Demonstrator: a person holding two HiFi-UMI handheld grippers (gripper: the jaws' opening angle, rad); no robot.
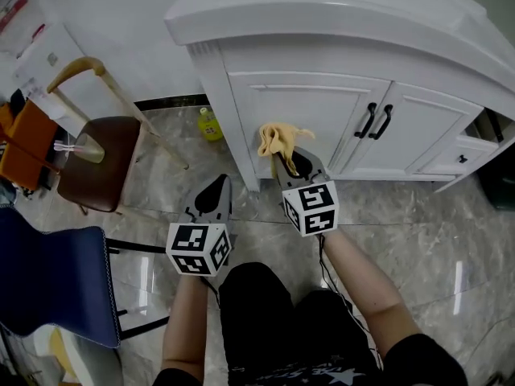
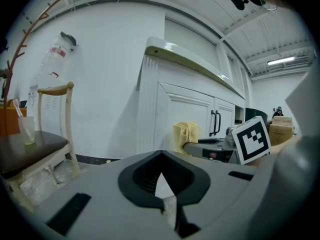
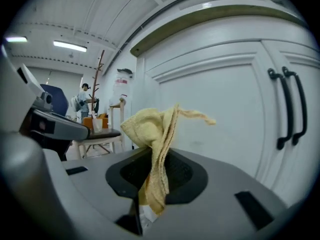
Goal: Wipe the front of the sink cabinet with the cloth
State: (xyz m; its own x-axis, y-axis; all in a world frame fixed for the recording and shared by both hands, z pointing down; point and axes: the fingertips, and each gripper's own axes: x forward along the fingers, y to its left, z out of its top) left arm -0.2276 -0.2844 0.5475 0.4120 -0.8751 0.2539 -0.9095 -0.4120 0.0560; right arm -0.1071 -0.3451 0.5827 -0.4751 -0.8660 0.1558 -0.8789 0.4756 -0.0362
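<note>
Right tongs [image 1: 287, 159] clamp the yellow cloth [image 1: 276, 139] (bunched); left tongs [image 1: 219, 181] closed, empty.

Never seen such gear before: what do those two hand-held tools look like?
The left gripper and right gripper are grey bodies tapering to black-lined tongs, each carrying a white cube printed with black square markers. A thin black cable runs along the right forearm. The person wears black clothes, forearms unsleeved.

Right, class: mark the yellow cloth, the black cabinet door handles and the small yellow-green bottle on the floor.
yellow cloth [image 3: 146, 129], right gripper view, on its bunched upper fold.
black door handles [image 1: 368, 121], head view, middle of the left handle.
yellow-green bottle [image 1: 210, 125], head view, on its body.
</note>
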